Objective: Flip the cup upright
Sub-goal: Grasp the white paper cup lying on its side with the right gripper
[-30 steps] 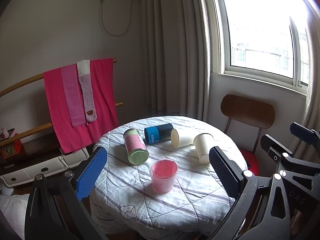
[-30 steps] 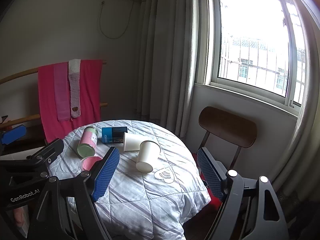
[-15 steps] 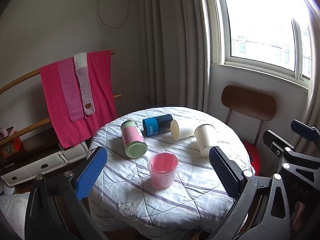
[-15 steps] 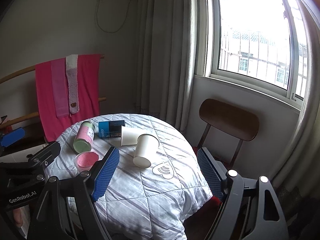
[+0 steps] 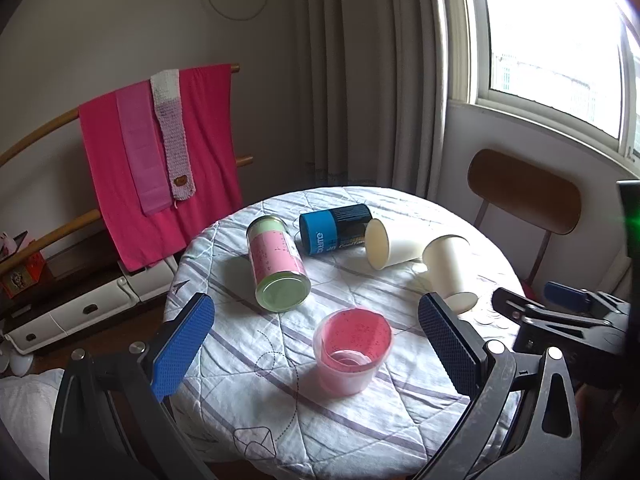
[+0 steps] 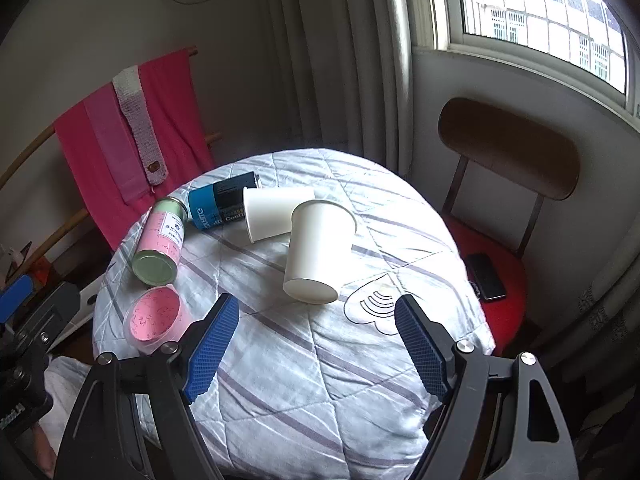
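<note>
Left hand-held gripper (image 5: 316, 344): released, jaws spread wide, nothing between the pads; it hovers over the near edge of the tabletop (image 5: 280, 420).
Pink plastic cup (image 5: 352, 350): already upright, near the front edge, between the left jaws in the left wrist view; not in need of turning.
Pink-and-green canister (image 5: 276, 264): lies on its side, left of centre, green end facing the camera.
Blue-and-black canister (image 5: 334, 228): lies on its side behind, its far end touching or just beside a white paper cup.
Tipped paper cup (image 6: 276, 216): lies on its side, mouth facing left; a candidate for the task.
Leaning paper cup (image 6: 316, 252): rests tilted, narrow base toward the camera, rim propped on the tipped paper cup; probably the first target.
Handling, paper cups: judged very light, thin-walled, easily crushed, liable to roll or skid on the quilted cloth.
Grip point: across the side wall at mid-height, with light closing force; avoid the rim, which deforms.
Right hand-held gripper (image 6: 316, 344): released, jaws wide apart, empty.
Target relative to right hand-held gripper: the leaning paper cup lies straight ahead, centred between the jaws, near but not touching.
Chair (image 6: 508, 148): stands beyond the right edge; a phone (image 6: 486, 276) lies on its red seat.
</note>
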The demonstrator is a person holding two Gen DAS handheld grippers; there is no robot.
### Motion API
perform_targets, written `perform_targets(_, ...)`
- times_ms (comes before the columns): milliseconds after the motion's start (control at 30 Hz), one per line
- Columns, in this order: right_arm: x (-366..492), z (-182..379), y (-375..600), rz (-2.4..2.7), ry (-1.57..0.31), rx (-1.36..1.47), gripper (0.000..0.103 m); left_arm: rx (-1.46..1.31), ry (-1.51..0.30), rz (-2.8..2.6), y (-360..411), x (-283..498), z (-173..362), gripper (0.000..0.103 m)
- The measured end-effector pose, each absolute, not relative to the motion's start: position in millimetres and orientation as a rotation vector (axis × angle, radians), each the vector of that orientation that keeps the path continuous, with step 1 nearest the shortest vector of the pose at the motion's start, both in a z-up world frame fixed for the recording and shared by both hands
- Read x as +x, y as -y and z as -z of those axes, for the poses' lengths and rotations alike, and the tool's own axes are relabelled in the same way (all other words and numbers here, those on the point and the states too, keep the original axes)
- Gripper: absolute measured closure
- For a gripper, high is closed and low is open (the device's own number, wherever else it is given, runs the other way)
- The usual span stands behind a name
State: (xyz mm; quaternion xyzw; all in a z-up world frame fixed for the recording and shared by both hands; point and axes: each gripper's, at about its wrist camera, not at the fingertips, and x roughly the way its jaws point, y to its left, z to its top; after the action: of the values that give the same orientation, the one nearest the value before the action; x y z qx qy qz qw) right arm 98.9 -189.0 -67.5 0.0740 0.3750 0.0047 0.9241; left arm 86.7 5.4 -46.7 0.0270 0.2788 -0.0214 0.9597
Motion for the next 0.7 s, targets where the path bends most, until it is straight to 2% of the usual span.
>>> perform_targets(167,143,100,185,-0.033,-0.867,0.191,0.022,0.05,-0.598,0.03,-13,105,59,0.0)
perform_targets(433,175,123,191,0.005,-0.924,0.204,0.022,0.052,-0.633,0.018,-19,125,72,0.0)
perform_targets(467,175,123,191,-0.001,-0.927,0.205,0.023,0.052,-0.64,0.013,-19,128,74,0.0)
perform_targets(533,174,123,192,-0.024,-0.933,0.211,0.04,0.052,-0.652,0.008,-20,132,77,0.0)
perform_targets(567,172,123,191,-0.038,-0.943,0.212,0.043,0.049,-0.662,0.004,-20,134,79,0.0)
perform_targets(700,166,120,189,-0.057,-0.945,0.198,0.045,0.055,-0.682,0.013,-16,134,85,0.0)
